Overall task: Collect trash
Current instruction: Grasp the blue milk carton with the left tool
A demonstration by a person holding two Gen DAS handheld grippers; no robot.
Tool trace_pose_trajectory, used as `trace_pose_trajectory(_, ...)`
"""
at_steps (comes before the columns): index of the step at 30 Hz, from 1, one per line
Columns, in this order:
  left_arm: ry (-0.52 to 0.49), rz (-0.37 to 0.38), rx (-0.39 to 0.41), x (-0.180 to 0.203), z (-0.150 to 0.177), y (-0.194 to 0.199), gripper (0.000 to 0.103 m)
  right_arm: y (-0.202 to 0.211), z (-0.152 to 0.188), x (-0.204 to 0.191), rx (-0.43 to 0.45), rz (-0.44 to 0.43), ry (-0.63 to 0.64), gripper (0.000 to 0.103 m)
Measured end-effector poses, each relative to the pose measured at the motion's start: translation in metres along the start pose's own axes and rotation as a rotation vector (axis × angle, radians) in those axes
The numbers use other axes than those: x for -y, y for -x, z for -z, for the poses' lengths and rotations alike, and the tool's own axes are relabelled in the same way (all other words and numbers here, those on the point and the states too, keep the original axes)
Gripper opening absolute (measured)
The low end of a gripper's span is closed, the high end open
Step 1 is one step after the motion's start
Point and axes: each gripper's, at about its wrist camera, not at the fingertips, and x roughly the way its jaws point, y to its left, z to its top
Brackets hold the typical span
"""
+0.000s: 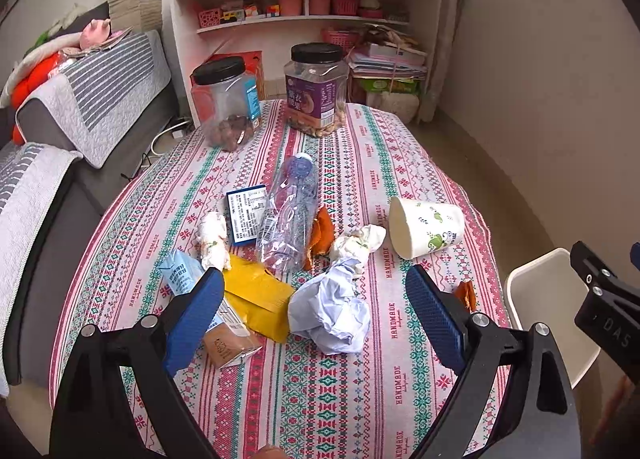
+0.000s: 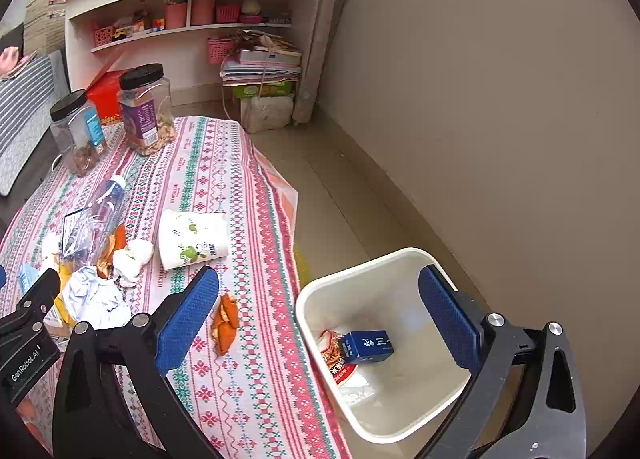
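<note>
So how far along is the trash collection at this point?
Early. Done: the white bin holds a blue carton and a red wrapper. In hand: nothing; left gripper and right gripper are open and empty. Left on the table: crushed bottle, paper cup, crumpled paper, orange peel, cartons, tissues.

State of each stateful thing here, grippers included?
left gripper: open, empty
right gripper: open, empty
paper cup: tipped on its side
plastic bottle: lying down, crushed, capped
two jars: upright, lids on
trash bin: open, holds a blue carton
</note>
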Motion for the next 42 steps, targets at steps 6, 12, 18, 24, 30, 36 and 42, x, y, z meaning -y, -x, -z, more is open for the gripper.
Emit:
trace_pose_trajectory(6, 0.041, -0.041, -0.045, -0.029, -0.002, -0.007, 0.089, -0.001, -0.001, -0.029, -0.003, -0.030, 0.041, 0.096)
trace_pose_trajectory(12, 0.120, -0.068, -0.152, -0.067, -0.003, -0.026, 0.089, -0.002, -0.006, -0.055, -0.011, -0.080, 0.059, 0.096)
trace_pose_trajectory(18, 0.200, -0.088, -0.271, -0.108, 0.005, -0.057, 0.089, -0.006, -0.009, -0.086, -0.032, -0.133, 0.100, 0.096)
trace_pose_trajectory(24, 0.340, -0.032, -0.379, -0.142, 0.013, -0.091, 0.089, -0.015, -0.011, -0.102, -0.060, -0.156, 0.121, 0.096)
trace_pose_trajectory(30, 0.449, 0.082, -0.512, -0.147, 0.028, -0.124, 0.070, -0.030, -0.010, -0.101, -0.122, -0.175, 0.109, 0.096)
trace_pose_trajectory(36, 0.353, 0.108, -0.482, -0.130, 0.027, -0.117, 0.036, -0.049, -0.007, -0.091, -0.213, -0.222, 0.031, 0.096)
trace_pose_trajectory(42, 0.224, 0.086, -0.339, -0.128, 0.008, -0.071, 0.034, -0.040, 0.000, -0.126, -0.242, -0.344, 0.102, 0.096)
